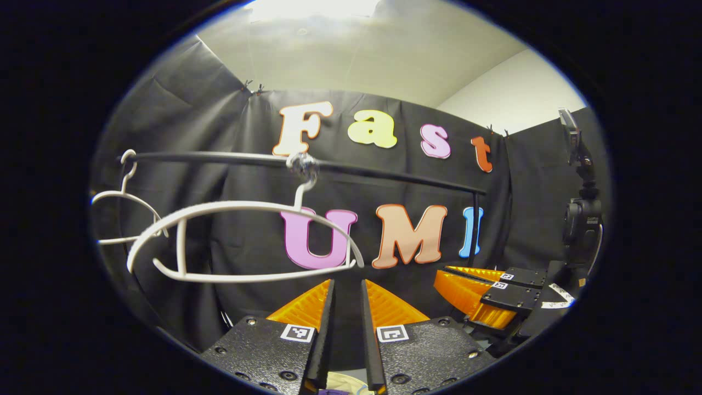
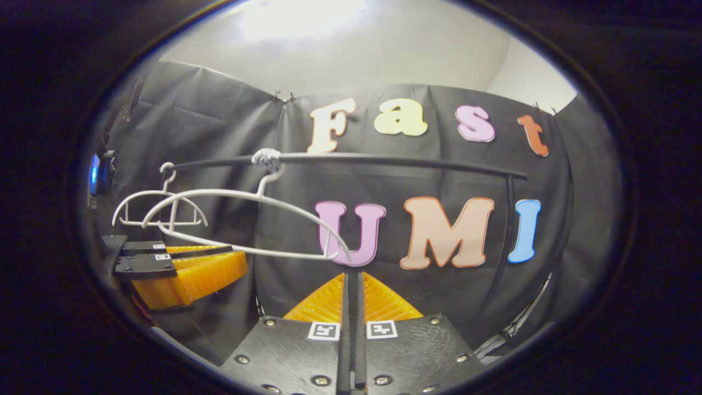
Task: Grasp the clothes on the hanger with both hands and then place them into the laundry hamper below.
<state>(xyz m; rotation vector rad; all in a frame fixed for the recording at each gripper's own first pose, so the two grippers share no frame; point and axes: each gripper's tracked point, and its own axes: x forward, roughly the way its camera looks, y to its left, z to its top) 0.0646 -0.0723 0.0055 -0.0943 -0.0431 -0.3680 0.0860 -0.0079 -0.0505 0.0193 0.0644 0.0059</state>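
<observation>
Hanger (image 1: 230, 241) bare on rail (image 1: 384, 173), left gripper (image 1: 347, 291) narrowly spread, right gripper (image 2: 353, 285) pressed together.

We see black cloth (image 1: 241, 241) draped as the booth's wall, creased and pinned with small clips (image 1: 252, 86) at its top edge near twelve o'clock. Above it runs a pale ceiling (image 2: 351, 49) with a bright patch of light (image 1: 312, 8) — washed out at twelve o'clock. A plain white wall (image 1: 510, 93) shows at two o'clock, and a dark camera mount (image 1: 581, 214) stands at three o'clock.
</observation>
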